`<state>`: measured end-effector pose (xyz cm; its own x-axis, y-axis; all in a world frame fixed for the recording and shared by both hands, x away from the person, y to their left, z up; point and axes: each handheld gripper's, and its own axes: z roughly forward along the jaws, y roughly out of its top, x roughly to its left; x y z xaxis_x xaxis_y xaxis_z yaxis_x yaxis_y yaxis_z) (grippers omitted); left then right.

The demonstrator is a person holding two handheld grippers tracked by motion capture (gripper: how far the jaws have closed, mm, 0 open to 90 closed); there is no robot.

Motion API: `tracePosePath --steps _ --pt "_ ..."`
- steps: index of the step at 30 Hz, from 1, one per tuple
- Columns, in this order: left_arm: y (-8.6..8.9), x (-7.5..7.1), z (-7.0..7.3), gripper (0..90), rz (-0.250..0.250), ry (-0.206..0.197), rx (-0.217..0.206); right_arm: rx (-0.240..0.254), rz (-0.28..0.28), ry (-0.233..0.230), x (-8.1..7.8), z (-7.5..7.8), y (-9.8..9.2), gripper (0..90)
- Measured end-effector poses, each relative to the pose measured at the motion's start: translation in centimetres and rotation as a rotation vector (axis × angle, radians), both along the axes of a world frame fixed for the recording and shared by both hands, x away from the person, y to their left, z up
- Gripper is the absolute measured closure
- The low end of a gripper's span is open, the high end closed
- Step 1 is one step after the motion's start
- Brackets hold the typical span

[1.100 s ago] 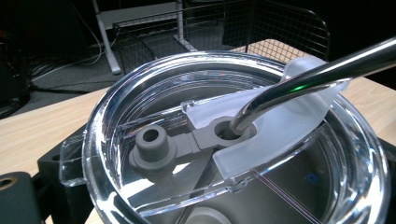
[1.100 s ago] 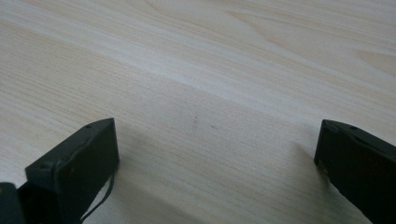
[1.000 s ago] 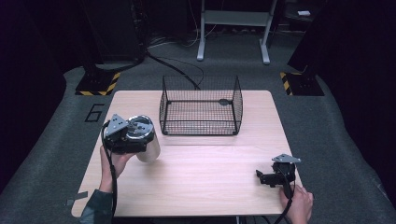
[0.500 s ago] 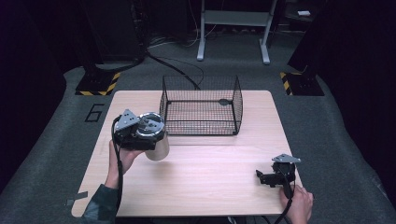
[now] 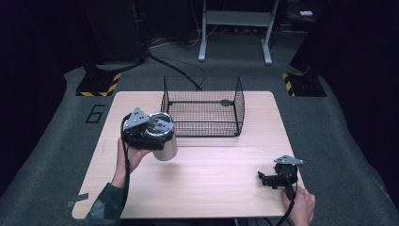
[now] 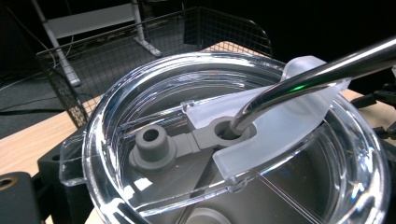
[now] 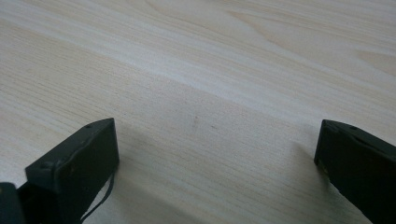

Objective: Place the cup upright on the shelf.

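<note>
A steel tumbler (image 5: 165, 146) with a clear lid (image 6: 233, 140) and a metal straw (image 6: 317, 70) hangs above the wooden table (image 5: 211, 188), tilted, just left of the black wire basket (image 5: 202, 106). My left gripper (image 5: 156, 133) is shut on the tumbler near its top, and one black finger (image 6: 58, 175) shows beside the lid. Near the table's front right corner, my right gripper (image 5: 267, 179) rests low and open; its fingers (image 7: 74, 163) stand wide apart over bare wood with nothing between them.
The basket (image 6: 93, 51) stands open-topped at the back middle of the table, holding nothing that I can see. Beyond the table there is dark floor with cables, yellow-black striped bases (image 5: 99, 84) and a grey stand (image 5: 235, 28).
My left gripper has carried the tumbler to the right, closer to the basket's left front corner. The right gripper has stayed where it was.
</note>
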<state>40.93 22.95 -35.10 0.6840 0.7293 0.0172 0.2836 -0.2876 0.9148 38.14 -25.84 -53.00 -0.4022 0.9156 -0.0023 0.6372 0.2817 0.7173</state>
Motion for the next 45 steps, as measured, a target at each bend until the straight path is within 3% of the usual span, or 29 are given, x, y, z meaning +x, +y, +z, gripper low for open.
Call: tracePosePath --steps 32,45 --pt "-2.9 2.5 2.4 3.9 -0.066 0.0 -0.012 0.0 0.0 0.0 0.0 0.0 0.0 0.0" --pt "-4.0 4.1 4.1 3.9 -0.058 -0.02 -0.001 0.0 0.0 0.0 0.0 0.0 0.0 0.0"
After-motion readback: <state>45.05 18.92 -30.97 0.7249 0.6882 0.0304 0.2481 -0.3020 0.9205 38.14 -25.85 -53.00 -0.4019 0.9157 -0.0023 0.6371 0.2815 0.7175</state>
